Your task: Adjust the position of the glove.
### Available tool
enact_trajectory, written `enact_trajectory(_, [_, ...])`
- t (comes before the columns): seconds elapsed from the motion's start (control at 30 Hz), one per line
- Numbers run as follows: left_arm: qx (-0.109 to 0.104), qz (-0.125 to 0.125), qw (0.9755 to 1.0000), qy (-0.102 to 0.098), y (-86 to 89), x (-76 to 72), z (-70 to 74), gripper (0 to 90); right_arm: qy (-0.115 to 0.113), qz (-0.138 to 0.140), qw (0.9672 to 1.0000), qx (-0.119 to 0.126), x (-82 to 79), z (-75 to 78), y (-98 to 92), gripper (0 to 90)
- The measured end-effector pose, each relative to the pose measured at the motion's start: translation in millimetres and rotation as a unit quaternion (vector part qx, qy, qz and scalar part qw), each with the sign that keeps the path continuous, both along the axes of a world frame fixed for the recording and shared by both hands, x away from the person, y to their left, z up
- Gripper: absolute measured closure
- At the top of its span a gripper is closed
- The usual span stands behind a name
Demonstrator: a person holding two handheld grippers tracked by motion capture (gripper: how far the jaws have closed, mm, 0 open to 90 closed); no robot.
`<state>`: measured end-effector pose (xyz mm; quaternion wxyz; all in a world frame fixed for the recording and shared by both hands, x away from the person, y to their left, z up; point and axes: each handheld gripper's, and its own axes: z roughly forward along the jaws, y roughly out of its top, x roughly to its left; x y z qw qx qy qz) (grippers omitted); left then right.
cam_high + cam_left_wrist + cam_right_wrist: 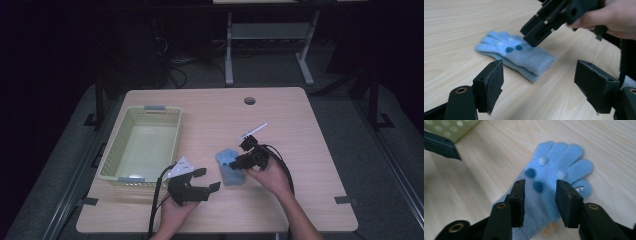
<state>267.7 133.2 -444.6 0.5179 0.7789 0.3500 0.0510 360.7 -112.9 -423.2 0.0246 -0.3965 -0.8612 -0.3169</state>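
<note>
Blue glove (231, 166), lying flat on the table (300, 125) toward its near edge, right of the basket (142, 145). We see the right claw (540, 195) parted over it, gripping nothing; the left claw (206, 180) stands released beside it.

The high view is fixed above the near edge of the light wooden table (300, 115) and faces forward and down, far enough to take in the whole top and the dark floor beyond. The left gripper view rides low over the tabletop and looks across it, close to the pale blue knitted glove with dark dots (524, 58). The right gripper view looks steeply down on the same glove (559, 165) from very near. All three views share the glove (231, 166) and the surrounding wood.
</note>
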Motion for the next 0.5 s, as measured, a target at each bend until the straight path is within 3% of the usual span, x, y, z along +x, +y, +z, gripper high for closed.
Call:
enact_trajectory(0.1, [0.007,0.0,0.9999,0.01,-6.6,2.3,-4.0,23.4,0.003,-0.011,0.9999,0.001,-3.6,-1.3,-7.2,52.5])
enact_trajectory(0.3, [0.013,0.006,0.998,0.061,-16.3,11.6,-8.3,29.3,0.013,-0.038,0.9989,0.023,-12.9,-0.6,-23.2,45.9])
enact_trajectory(0.43, [-0.015,0.02,0.9959,0.088,-20.4,20.8,-9.4,29.2,0.011,-0.054,0.9979,0.034,-14.2,-5.1,-31.2,41.9])
enact_trajectory(0.5, [-0.013,0.03,0.9953,0.092,-22.4,25.4,-10.0,28.4,0.011,-0.061,0.9972,0.043,-14.9,-8.8,-33.4,42.0])
